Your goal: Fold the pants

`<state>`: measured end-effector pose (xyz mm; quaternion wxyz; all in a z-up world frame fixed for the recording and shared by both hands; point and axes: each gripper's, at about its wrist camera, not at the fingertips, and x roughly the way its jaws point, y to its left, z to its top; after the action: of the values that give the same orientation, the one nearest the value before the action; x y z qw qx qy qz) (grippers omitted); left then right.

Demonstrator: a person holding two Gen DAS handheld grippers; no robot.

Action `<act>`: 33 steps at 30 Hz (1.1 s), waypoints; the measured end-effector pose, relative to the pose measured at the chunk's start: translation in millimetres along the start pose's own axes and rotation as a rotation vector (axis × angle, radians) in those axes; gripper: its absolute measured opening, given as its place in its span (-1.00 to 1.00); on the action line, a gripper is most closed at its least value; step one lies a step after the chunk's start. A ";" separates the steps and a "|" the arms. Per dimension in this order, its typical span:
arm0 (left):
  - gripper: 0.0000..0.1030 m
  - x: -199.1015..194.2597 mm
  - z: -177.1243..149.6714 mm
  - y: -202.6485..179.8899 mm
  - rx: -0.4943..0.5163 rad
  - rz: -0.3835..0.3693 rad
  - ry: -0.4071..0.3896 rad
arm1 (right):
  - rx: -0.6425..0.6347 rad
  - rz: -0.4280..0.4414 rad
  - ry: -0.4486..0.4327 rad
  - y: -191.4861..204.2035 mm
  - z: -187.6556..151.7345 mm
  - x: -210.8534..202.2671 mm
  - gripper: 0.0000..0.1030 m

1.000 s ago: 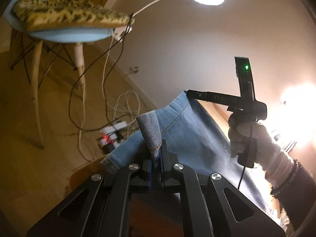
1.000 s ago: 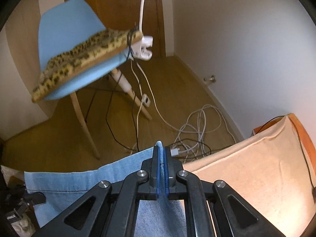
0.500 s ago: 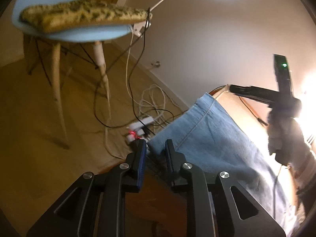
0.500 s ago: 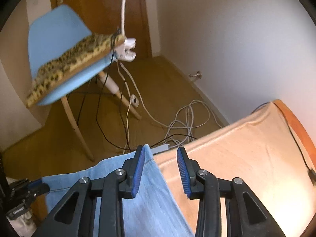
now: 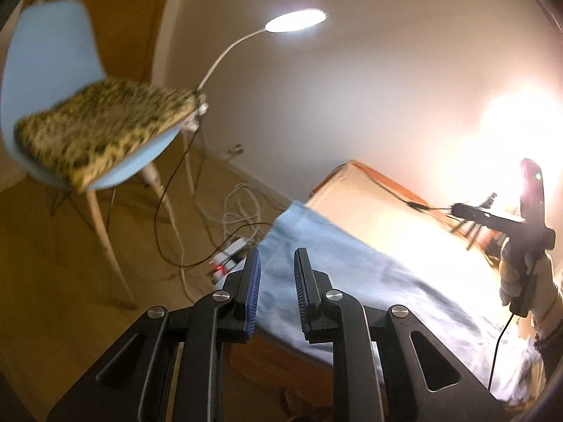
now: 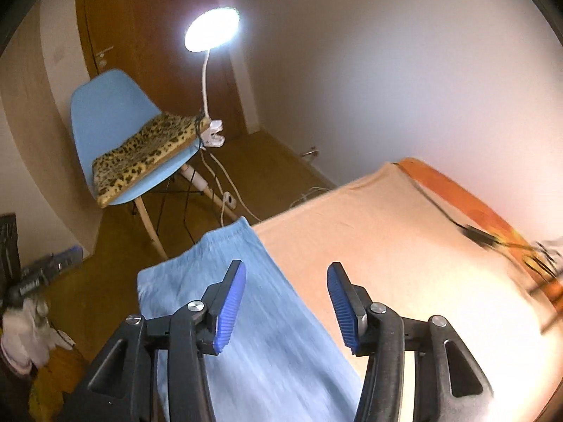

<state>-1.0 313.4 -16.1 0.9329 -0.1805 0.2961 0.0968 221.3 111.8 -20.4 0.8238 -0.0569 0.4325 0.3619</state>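
Hovering above the light-blue pants (image 6: 246,316), the right gripper (image 6: 286,306) has its blue-padded jaws set wide apart after just opening further, with nothing between them; the denim lies below and reaches away from the left finger, and its long edge runs under the gap. The left gripper (image 5: 278,292) stands only a little open, its jaws also freshly parted and empty, with the pants (image 5: 352,281) behind and below the tips, untouched. The pants lie flat as a long strip on the cream-covered table (image 6: 404,239), one narrow end at the table's far edge near the floor cables (image 5: 242,207). In the left view a gloved hand (image 5: 517,274) holds the other gripper's handle above the cloth at the right. Beyond the table stands a blue chair (image 6: 105,112) bearing a leopard-print cushion (image 6: 144,154), with a lit clip lamp (image 6: 213,30) fastened at its seat edge.
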 end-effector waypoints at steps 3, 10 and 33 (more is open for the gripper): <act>-0.66 -17.6 6.9 -26.8 0.058 -0.038 -0.002 | 0.022 -0.029 -0.024 -12.6 -23.6 -50.0 0.02; -0.66 -38.0 19.1 -85.7 0.159 -0.153 0.019 | 0.137 -0.142 -0.060 -58.2 -95.5 -166.5 0.02; -0.45 32.6 -72.9 -394.1 0.530 -0.689 0.301 | 0.772 -0.623 -0.116 -202.2 -376.8 -417.3 0.10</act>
<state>100.8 -73.9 19.6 0.8714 -0.0356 0.3655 -0.3253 -53.0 -417.8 16.4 0.8763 0.1460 0.4510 -0.0855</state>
